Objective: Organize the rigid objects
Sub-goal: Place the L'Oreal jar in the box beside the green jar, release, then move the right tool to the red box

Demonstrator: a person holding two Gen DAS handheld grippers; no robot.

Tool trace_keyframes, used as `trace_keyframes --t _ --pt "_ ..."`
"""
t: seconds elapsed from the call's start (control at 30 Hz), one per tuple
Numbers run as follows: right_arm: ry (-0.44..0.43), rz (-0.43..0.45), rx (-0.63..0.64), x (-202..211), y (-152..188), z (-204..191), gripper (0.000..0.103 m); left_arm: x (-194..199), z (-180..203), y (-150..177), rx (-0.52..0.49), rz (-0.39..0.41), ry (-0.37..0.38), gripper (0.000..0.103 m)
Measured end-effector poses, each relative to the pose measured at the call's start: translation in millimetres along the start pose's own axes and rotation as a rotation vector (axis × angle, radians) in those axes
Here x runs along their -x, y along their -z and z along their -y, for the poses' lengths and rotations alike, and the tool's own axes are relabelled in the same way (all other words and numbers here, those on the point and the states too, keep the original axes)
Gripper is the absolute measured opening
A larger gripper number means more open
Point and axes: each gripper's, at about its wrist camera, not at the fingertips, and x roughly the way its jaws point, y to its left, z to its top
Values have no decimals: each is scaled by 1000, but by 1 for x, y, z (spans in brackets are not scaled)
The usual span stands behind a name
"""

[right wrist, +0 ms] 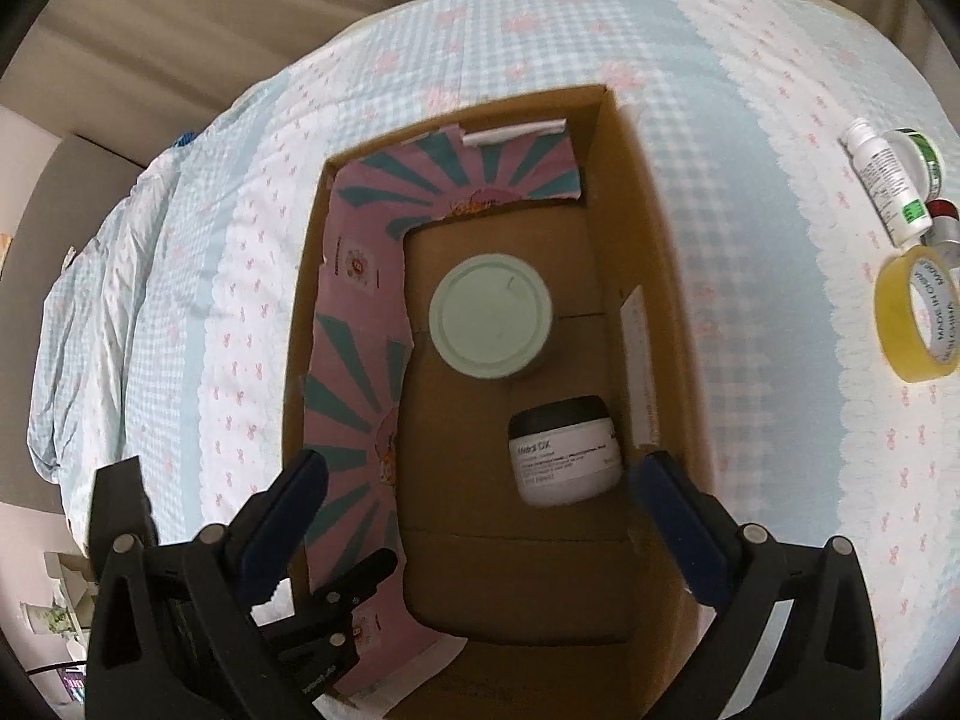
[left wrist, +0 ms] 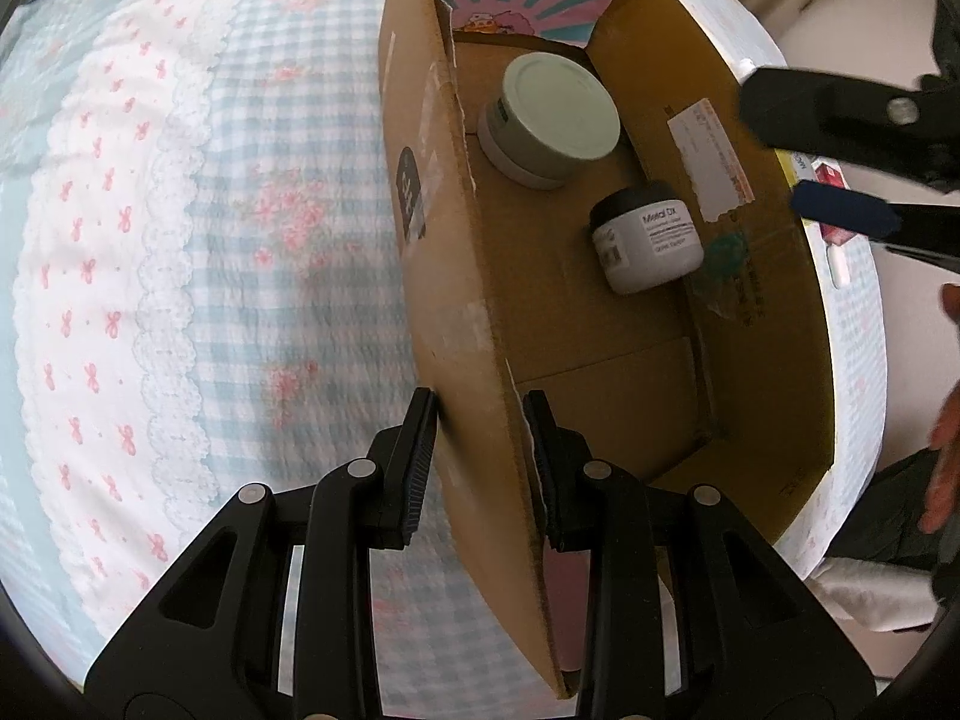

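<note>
An open cardboard box [left wrist: 774, 324] [right wrist: 660, 276] lies on the bed. Inside it a wide jar with a pale green lid [left wrist: 555, 120] [right wrist: 491, 317] stands upright, and a white jar with a dark lid [left wrist: 651, 246] [right wrist: 564, 453] lies on its side. My left gripper [left wrist: 480, 420] is shut on the box's near side wall, one pad on each face. My right gripper [right wrist: 480, 468] hangs open over the box, the white jar below and between its blue fingers [right wrist: 672, 498] without touching them. In the left wrist view the right gripper's fingertips [left wrist: 840, 210] show at the right edge.
The bed has a blue checked and pink-bow quilt [left wrist: 180, 240] [right wrist: 750, 90]. Right of the box lie a yellow tape roll [right wrist: 918, 324], a white bottle [right wrist: 888, 180], a green-edged tape roll [right wrist: 924, 150] and a small red-capped thing [right wrist: 942, 210]. A person's hand [left wrist: 948, 438] is at the right.
</note>
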Motion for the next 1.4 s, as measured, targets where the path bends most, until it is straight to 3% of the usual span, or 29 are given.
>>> trace_keyframes --t 0.3,0.47,0.67,0.87,1.03,1.27,1.4 --pt "31 64 -7 62 4 -4 103 3 6 4 -21 6 -4 27" --pt "54 130 -10 123 13 -3 103 7 6 4 -20 9 -2 27" --pt "169 210 -39 187 34 19 103 9 6 5 -21 11 -4 27" --pt "275 291 -117 241 60 70 103 10 7 6 -11 17 -7 27" --pt "360 311 -169 257 68 117 103 11 8 6 -10 17 -13 27" --pt "412 323 -238 248 48 220 103 10 9 7 -14 16 -14 27" --pt "422 274 -266 215 20 286 103 11 10 7 -11 16 -18 27"
